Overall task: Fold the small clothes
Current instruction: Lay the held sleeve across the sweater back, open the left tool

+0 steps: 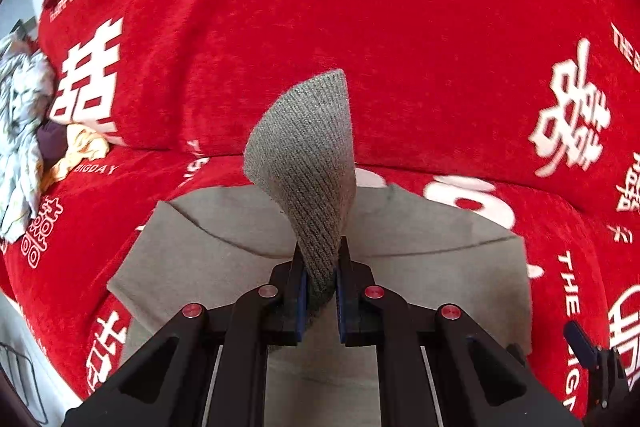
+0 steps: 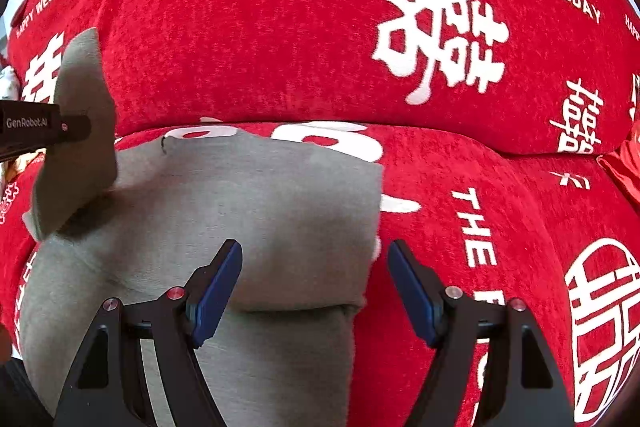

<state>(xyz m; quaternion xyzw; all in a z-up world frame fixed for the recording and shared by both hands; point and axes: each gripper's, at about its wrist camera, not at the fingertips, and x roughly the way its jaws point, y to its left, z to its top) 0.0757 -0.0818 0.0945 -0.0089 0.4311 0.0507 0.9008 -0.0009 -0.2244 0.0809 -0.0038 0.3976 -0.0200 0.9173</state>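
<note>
Red plush sofa cover (image 1: 400,47) fills both views, spread over the seat and the backrest and printed in white with large double-happiness characters and the English lines "HAPPY WEDDING" and "THE BIGDAY". At the seat's far left edge in the left wrist view lies a heap of crumpled clothes (image 1: 24,131) in white-grey print, purple and yellow.

On the seat cushion lies the grey knit garment (image 2: 260,219), mostly flat, with a fold line across it near the right gripper.

Seen by its own camera, the left gripper (image 1: 320,287) points down toward the seat, its 2 blue-padded fingers (image 1: 301,301) pressed narrowly together on a ribbed grey cuff (image 1: 308,163) of that garment, which stands up from the jaws in a curled, tapering flap above the flat part. In the right wrist view the same gripper comes in from the left edge as a black bar bearing the white lettering "GenRobot.AI", with the lifted flap around its tip.

Tilted down over the garment's right edge, the right gripper (image 2: 316,291) has its 2 blue pads wide apart with nothing between them; its left finger (image 2: 216,291) is over the grey cloth and its right finger over the red cover.
</note>
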